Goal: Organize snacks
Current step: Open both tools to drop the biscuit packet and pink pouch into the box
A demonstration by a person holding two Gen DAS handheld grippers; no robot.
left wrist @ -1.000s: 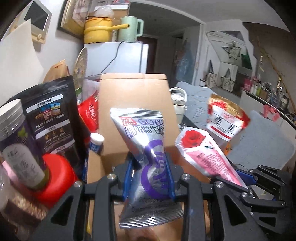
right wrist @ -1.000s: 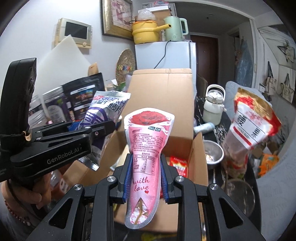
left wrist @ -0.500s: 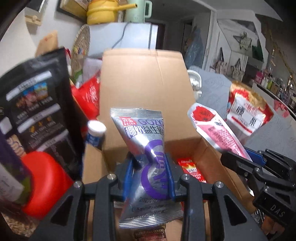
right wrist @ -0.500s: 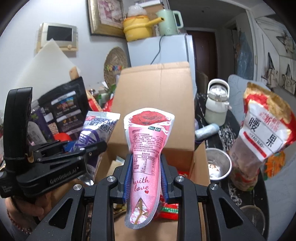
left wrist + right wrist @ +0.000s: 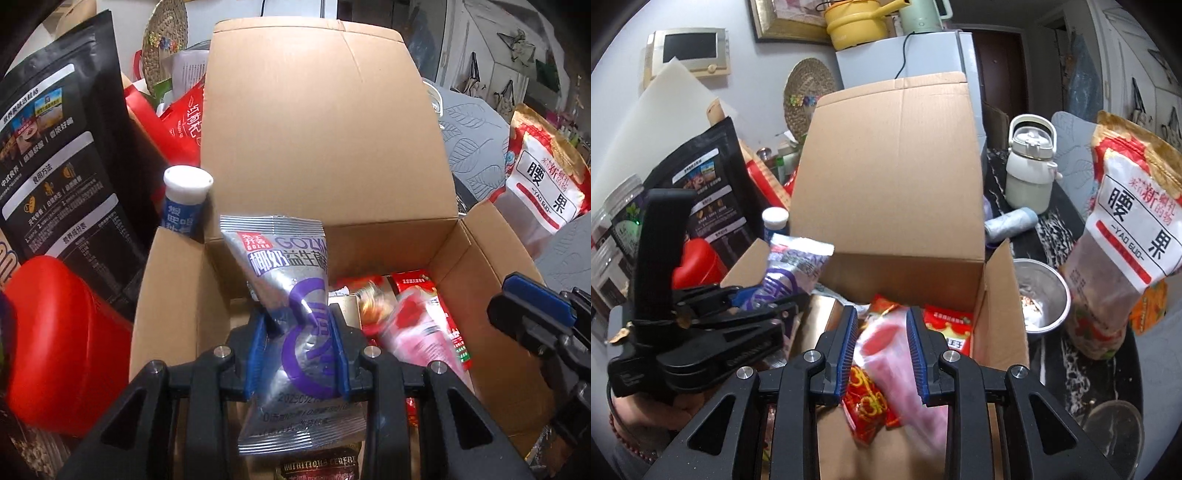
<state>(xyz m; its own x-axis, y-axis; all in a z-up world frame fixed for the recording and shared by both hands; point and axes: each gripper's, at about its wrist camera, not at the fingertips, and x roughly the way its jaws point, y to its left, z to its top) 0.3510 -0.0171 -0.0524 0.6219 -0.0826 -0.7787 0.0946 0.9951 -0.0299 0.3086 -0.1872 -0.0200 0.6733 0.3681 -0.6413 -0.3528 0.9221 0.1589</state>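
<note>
Snack packets at the open cardboard box [image 5: 314, 129]: silver-and-purple packet [image 5: 280, 254] upright over the box's near half at 6 o'clock in the left wrist view, pink rose pouch [image 5: 417, 332] low inside the box toward 4 o'clock, blurred, on or just above red packets [image 5: 947, 328] already lying there. Main risk, as a judgement: loss of the pink pouch before a tidy placing, given its glossy film and its tilt; likely to land askew across the red packets rather than flat beside them. Second risk: crowding of the two tools over one opening, with the left gripper [image 5: 297, 314] just at 9 o'clock of the right gripper [image 5: 882, 314] in the right wrist view, hence a knock on the near box wall or on each other. Left fingers [image 5: 255, 350] narrow, pinching the silver packet at its crumpled waist, film puckered between the blue pads. Right fingers [image 5: 849, 343] equally narrow, pink pouch showing in the gap; cannot tell whether pressed by the pads or lying beneath them.
</note>
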